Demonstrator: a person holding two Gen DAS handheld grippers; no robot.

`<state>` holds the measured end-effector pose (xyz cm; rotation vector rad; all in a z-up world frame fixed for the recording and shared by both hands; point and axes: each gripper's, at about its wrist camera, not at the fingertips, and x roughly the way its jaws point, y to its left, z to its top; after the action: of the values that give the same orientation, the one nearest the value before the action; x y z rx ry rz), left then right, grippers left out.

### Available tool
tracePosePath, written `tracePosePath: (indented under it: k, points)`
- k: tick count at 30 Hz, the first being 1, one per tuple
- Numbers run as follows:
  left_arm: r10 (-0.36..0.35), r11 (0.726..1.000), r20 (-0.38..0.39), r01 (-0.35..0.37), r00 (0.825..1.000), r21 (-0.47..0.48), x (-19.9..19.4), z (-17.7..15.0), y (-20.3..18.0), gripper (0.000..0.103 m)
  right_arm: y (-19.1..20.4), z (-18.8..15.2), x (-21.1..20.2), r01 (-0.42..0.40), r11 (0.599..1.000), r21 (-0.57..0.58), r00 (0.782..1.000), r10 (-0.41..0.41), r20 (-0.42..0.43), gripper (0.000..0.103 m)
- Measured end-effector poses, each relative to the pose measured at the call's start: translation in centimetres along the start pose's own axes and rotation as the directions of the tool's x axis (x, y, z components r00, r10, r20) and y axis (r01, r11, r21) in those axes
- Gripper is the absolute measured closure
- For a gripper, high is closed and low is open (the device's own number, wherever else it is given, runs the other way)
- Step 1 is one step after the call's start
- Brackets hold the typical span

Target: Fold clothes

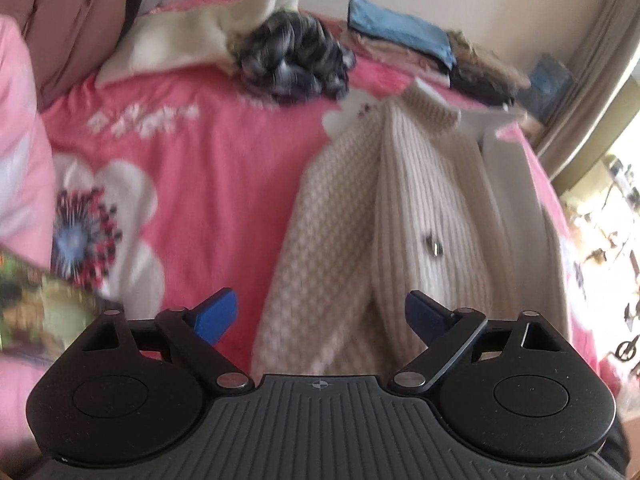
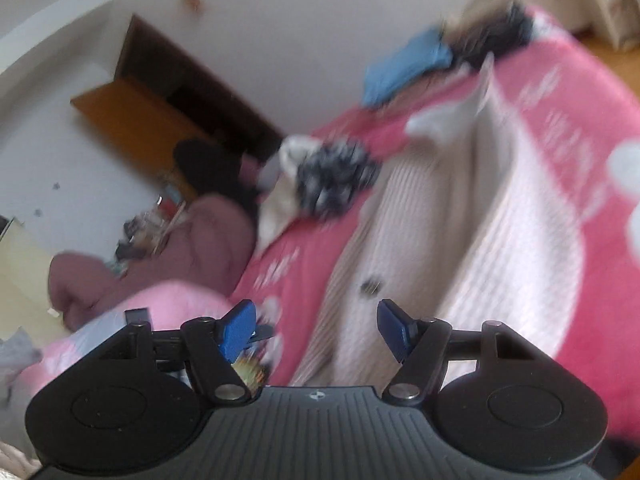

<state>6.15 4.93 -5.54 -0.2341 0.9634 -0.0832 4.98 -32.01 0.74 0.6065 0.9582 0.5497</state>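
A beige ribbed knit cardigan [image 1: 404, 216] with a metal button lies lengthwise on the pink flowered bedsheet [image 1: 208, 148], one side folded over the middle. My left gripper [image 1: 322, 314] hovers open just above its near hem, nothing between the blue pads. The right wrist view is blurred: the same cardigan [image 2: 432, 240] runs away from my right gripper [image 2: 316, 328], which is also open and holds nothing, above the garment's near end.
A crumpled black-and-white garment [image 1: 292, 60] and a cream one [image 1: 192, 36] lie at the far side of the bed. A stack of folded clothes topped with blue [image 1: 404, 36] sits at the back right. A pink pillow [image 1: 20, 140] is on the left.
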Motion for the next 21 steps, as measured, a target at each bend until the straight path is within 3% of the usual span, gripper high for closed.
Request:
tracePosePath:
  k: [3, 6, 9, 11, 13, 14, 17, 21]
  points:
    - [-0.013, 0.995, -0.002, 0.013, 1.000, 0.101, 0.2, -2.4, -1.5, 0.015, 1.9, -1.6, 1.7, -0.037, 0.999, 0.018, 0.997, 0.038, -0.074, 0.033]
    - [-0.026, 0.980, 0.002, 0.025, 1.000, 0.195, -0.1, -4.3, -2.6, 0.015, 1.4, -2.6, 6.9, 0.143, 0.990, 0.017, 0.982, -0.139, -0.126, 0.034]
    - [-0.066, 0.970, 0.001, 0.064, 0.998, 0.236, -0.5, -5.7, -2.7, 0.015, 0.2, -3.9, 11.5, 0.343, 0.937, -0.062, 0.920, -0.349, -0.178, 0.035]
    - [-0.102, 0.955, -0.009, 0.101, 0.995, 0.280, -0.7, -6.5, -2.9, 0.015, -0.2, -5.2, 13.2, 0.408, 0.905, -0.120, 0.883, -0.424, -0.199, 0.036]
    - [-0.127, 0.929, -0.014, 0.124, 0.992, 0.349, -0.9, -7.6, -3.4, 0.015, 0.4, -6.2, 13.3, 0.420, 0.890, -0.176, 0.876, -0.448, -0.176, 0.038]
    - [-0.132, 0.916, -0.017, 0.129, 0.991, 0.379, -0.8, -8.1, -3.7, 0.015, 0.8, -6.6, 13.1, 0.417, 0.888, -0.193, 0.878, -0.448, -0.168, 0.046]
    - [-0.152, 0.887, -0.015, 0.143, 0.988, 0.438, -0.5, -9.4, -4.7, 0.015, 1.1, -7.1, 12.0, 0.352, 0.920, -0.172, 0.907, -0.381, -0.180, 0.065]
    - [-0.201, 0.874, -0.026, 0.191, 0.979, 0.447, -0.1, -10.4, -5.4, 0.015, 0.0, -7.1, 11.9, 0.350, 0.927, -0.135, 0.907, -0.371, -0.199, 0.069]
